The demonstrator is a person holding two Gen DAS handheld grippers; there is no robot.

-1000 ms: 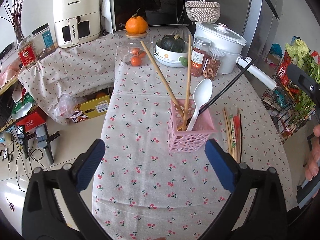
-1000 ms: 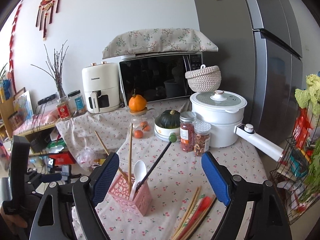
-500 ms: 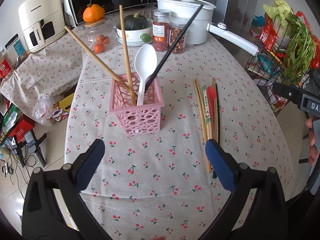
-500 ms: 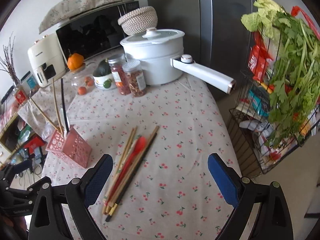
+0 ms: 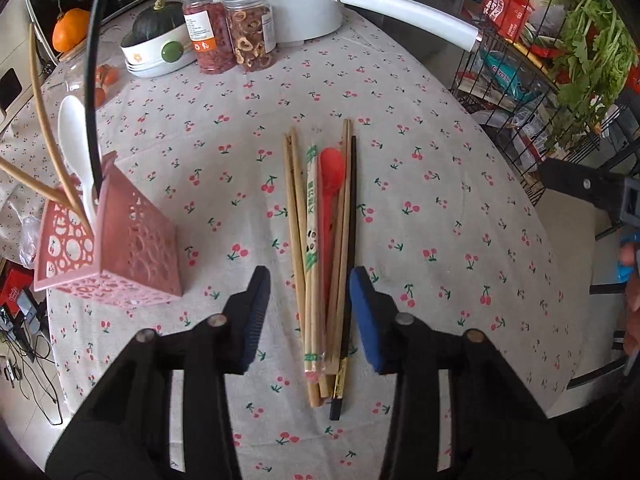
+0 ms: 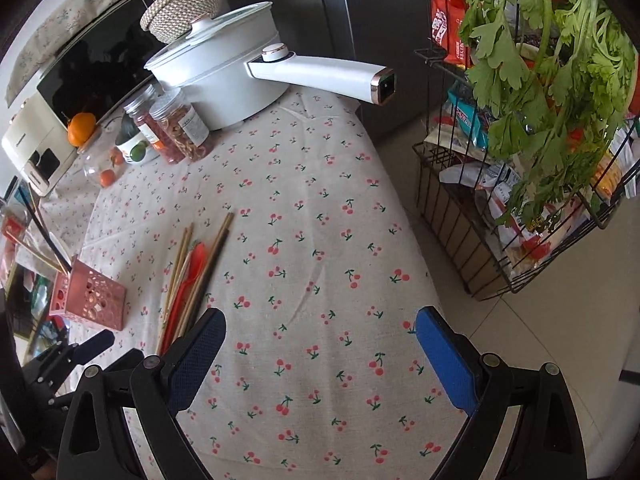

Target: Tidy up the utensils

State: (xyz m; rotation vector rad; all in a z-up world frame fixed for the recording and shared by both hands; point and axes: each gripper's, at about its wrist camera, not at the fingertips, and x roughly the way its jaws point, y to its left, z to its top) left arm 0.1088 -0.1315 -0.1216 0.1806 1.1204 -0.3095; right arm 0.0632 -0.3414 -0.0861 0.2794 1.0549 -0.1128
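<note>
From the left wrist, the left gripper [image 5: 306,312] is closing around the bundle of loose wooden chopsticks and a red plastic spoon [image 5: 320,248] lying on the cherry-print tablecloth [image 5: 440,208]; its pads do not yet touch them. The pink perforated plastic holder [image 5: 120,248] beside it already has chopsticks and a white spoon in it.

From the right wrist, the right gripper [image 6: 320,356] hangs wide open, empty, above bare cloth near the bundle. Most sorting seems left.

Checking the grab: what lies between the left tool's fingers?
In the left wrist view, the left tool is closing around the bundle of chopsticks and the red spoon.
</note>
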